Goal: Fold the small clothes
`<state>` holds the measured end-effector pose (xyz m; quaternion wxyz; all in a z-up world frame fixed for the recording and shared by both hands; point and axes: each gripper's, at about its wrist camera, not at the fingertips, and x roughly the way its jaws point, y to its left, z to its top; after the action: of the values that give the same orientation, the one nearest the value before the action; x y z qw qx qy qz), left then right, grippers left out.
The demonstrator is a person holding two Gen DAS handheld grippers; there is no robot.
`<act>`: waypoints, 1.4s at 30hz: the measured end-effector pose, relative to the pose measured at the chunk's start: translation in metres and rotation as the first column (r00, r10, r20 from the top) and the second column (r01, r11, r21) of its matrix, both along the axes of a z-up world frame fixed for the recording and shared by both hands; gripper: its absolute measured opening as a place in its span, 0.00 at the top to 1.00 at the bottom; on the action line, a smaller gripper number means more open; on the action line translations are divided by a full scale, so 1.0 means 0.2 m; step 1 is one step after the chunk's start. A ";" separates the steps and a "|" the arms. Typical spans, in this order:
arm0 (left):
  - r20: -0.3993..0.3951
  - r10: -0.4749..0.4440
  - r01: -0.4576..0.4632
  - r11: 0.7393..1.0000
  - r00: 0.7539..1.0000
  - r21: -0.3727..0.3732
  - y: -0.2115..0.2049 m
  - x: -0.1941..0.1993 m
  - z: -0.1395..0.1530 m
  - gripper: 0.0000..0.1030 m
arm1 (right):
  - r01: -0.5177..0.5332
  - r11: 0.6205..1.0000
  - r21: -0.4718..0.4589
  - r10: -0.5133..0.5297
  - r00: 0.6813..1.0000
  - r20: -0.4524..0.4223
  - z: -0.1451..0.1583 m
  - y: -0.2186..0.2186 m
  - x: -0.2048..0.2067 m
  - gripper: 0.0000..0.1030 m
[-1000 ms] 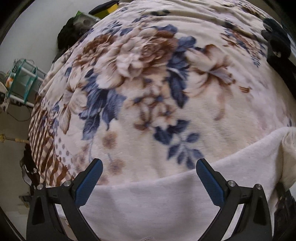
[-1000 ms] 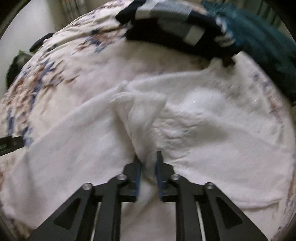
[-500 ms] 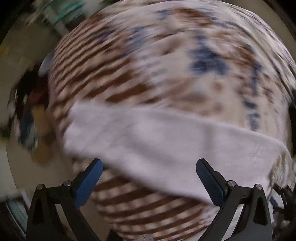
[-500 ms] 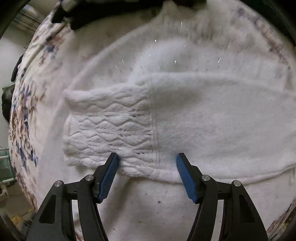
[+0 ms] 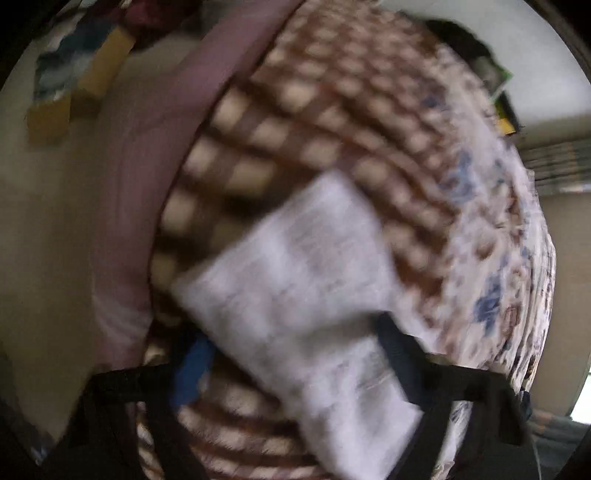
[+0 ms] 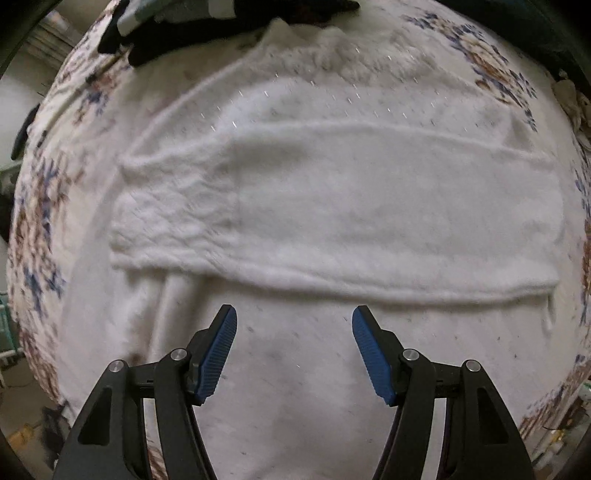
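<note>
Sleeve [image 6: 332, 214] now folded across sweater [image 6: 295, 387]

No readable text, labels or numbers (left view blurred)

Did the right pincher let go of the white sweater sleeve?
Yes. The right gripper now hovers open over the white sweater; its sleeve lies folded flat across it.

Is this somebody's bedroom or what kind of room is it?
Probably a bedroom at home. The white sweater lies spread on a soft floral blanket that looks like it covers a bed, dark clothes are heaped at its far edge, and boxes sit on the floor beside it.
</note>
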<state>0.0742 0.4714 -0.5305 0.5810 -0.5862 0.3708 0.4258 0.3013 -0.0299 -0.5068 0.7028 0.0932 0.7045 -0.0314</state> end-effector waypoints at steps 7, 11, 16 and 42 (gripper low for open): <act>-0.009 -0.117 0.118 0.992 0.993 0.041 0.12 0.18 -0.09 0.76 | -0.072 0.990 -0.124 0.069 0.997 -0.025 -0.06 -0.01 -0.10 0.35; -0.013 -0.158 0.158 0.979 0.987 0.127 0.07 0.24 0.01 0.90 | -0.119 0.957 -0.266 0.106 0.992 -0.061 -0.07 -0.04 -0.12 0.35; -0.037 -0.351 0.342 0.877 0.936 0.339 -0.07 0.47 0.36 0.91 | -0.097 0.947 -0.306 0.083 0.995 -0.057 -0.04 -0.16 -0.10 0.35; -0.063 -0.990 0.899 -0.144 -0.130 0.414 -2.83 1.61 0.70 0.91 | 0.569 0.822 -0.018 -0.566 0.820 0.080 0.06 -1.60 -0.64 0.13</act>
<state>0.3966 -0.0951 -0.3897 0.8330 -0.0654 0.5197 -0.1781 0.1743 -0.3491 -0.4939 0.6880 0.2851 0.6186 -0.2504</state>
